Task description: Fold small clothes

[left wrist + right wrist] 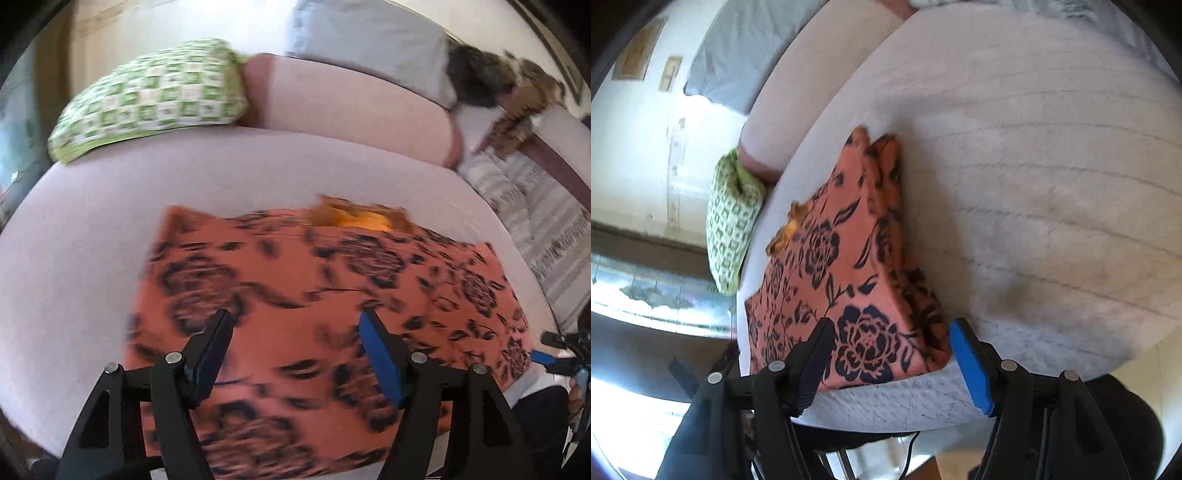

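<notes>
An orange garment with a black flower print [325, 295] lies folded flat on a white padded bed surface [85, 258]; an orange-yellow inner edge shows at its far side. My left gripper [295, 325] is open and empty, just above the garment's near half. In the right wrist view the same garment [849, 266] lies near the bed's edge, and my right gripper [890, 332] is open and empty over its near corner. The right gripper also shows in the left wrist view [554, 350] at the far right.
A green-and-white checked pillow [147, 99] and a pink bolster [351, 107] lie at the head of the bed. A striped grey blanket [535, 206] and brown furry things [509, 92] are at the right. The white bed cover [1052, 184] spreads to the right.
</notes>
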Action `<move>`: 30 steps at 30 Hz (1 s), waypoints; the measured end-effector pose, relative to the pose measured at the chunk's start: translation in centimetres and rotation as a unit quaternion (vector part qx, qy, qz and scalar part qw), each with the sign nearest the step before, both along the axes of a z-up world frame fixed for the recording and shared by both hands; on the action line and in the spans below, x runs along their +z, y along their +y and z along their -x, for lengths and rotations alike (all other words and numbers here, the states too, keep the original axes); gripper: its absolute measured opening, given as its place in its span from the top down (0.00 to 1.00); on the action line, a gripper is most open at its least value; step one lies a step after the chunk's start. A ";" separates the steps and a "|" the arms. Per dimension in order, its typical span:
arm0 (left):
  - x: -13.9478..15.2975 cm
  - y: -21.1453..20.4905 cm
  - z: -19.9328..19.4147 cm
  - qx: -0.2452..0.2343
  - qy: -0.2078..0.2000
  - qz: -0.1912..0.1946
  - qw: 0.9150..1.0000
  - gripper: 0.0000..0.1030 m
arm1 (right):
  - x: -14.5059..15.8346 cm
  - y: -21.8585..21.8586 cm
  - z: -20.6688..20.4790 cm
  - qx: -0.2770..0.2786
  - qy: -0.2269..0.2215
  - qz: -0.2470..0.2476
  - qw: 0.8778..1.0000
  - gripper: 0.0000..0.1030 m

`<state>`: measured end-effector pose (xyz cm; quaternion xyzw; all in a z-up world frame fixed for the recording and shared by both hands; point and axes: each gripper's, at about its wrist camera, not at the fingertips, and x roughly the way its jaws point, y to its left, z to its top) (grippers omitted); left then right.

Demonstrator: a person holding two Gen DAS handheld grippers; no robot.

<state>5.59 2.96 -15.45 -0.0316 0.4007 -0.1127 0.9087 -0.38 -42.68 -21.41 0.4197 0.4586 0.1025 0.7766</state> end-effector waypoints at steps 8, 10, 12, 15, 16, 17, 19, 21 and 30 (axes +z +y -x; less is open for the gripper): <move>-4.1 -5.6 -0.9 -0.045 0.030 -0.048 0.997 0.31 | -0.7 1.5 -0.8 0.006 0.048 0.039 0.998 0.34; -4.2 -5.7 -0.8 -0.044 0.024 -0.053 0.997 0.31 | -1.4 1.6 -0.9 0.013 0.056 0.031 0.998 0.42; -4.0 -5.8 -1.0 -0.044 0.028 -0.055 0.997 0.31 | -1.4 2.3 -0.9 0.029 0.046 0.031 0.998 0.84; -2.3 -5.8 -1.0 -0.042 0.010 -0.032 0.999 0.31 | -1.6 2.1 -0.6 0.021 0.053 0.052 0.997 0.84; -1.8 -5.7 -0.7 -0.042 -0.002 -0.030 0.999 0.31 | -2.2 2.0 -0.6 0.020 0.060 0.051 0.997 0.83; -1.4 -5.8 -0.7 -0.044 -0.013 -0.036 0.998 0.30 | -2.3 1.7 -0.4 0.021 0.063 0.046 0.997 0.77; -2.1 -6.3 -1.3 -0.051 -0.009 -0.058 0.997 0.28 | -1.2 1.9 -0.5 0.038 0.062 0.063 0.995 0.57; -4.4 -6.3 -2.5 -0.047 0.035 -0.080 0.995 0.28 | 1.1 1.4 -0.6 0.037 0.043 0.097 0.994 0.26; -5.3 -6.0 -2.5 -0.043 0.014 -0.075 0.996 0.25 | 2.6 -2.0 -11.8 0.013 -0.005 0.123 0.992 0.25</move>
